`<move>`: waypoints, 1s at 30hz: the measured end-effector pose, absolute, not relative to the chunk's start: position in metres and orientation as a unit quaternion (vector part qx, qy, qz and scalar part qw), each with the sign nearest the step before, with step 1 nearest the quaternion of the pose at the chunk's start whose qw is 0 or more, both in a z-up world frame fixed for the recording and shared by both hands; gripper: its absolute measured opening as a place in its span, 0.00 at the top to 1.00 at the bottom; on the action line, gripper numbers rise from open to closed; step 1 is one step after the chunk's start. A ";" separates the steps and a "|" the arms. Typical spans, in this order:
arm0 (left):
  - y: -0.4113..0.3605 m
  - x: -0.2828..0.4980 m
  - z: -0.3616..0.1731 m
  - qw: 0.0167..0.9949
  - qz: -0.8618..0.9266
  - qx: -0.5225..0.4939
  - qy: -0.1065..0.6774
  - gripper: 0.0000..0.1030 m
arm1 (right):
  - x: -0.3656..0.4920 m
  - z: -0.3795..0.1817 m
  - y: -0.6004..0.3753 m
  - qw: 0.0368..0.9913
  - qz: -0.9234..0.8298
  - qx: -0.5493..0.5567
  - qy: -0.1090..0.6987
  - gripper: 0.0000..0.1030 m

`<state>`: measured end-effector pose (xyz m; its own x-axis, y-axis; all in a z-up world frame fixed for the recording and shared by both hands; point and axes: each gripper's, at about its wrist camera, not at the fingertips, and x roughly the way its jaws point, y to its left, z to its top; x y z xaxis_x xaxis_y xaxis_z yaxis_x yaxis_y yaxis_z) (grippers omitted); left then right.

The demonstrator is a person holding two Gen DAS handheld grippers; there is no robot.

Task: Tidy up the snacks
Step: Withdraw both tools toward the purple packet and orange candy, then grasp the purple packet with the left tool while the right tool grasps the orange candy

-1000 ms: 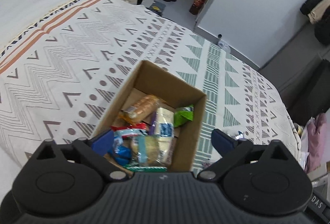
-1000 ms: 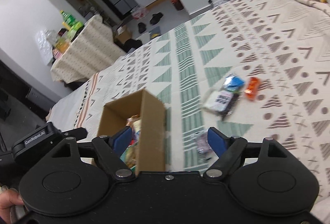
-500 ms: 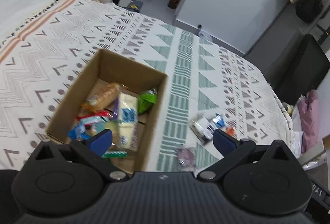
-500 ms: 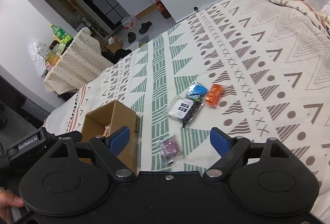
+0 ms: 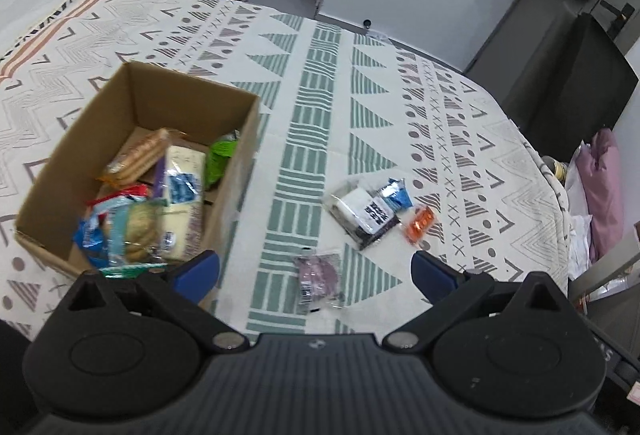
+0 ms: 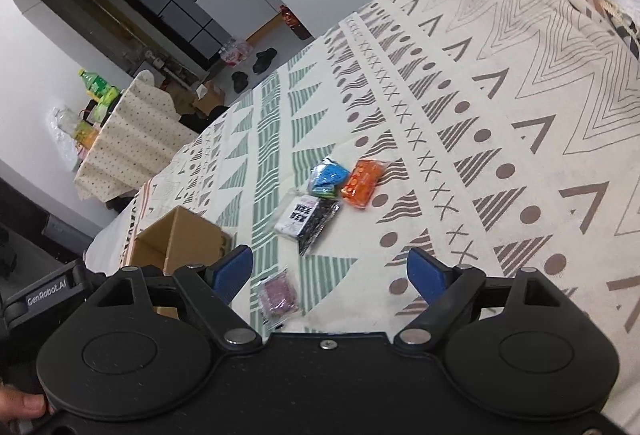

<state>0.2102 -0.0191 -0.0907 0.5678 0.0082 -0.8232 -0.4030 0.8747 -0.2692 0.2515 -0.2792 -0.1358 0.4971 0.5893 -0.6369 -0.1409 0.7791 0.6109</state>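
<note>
A bed covered in a patterned cream, green and grey spread carries everything. On its left side sits an open cardboard box, already holding a heap of wrapped snacks. The left gripper hovers above the bed with its blue fingers spread wide and empty; the right gripper hangs likewise, fingers apart, holding nothing. Loose on the spread to the right of the box lie a black-and-white packet, touching a blue packet, with an orange packet just beside them, and a purple packet nearer the grippers.
</note>
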 end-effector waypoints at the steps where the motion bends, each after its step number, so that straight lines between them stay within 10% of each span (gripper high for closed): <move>1: -0.022 0.213 -0.093 0.857 0.117 -0.220 0.450 0.03 | 0.254 -0.139 -0.279 0.827 0.220 0.253 0.451 0.19; 30: -0.043 0.268 -0.206 0.822 0.167 -0.209 0.504 0.58 | 0.337 -0.207 -0.244 0.806 0.203 0.245 0.499 0.32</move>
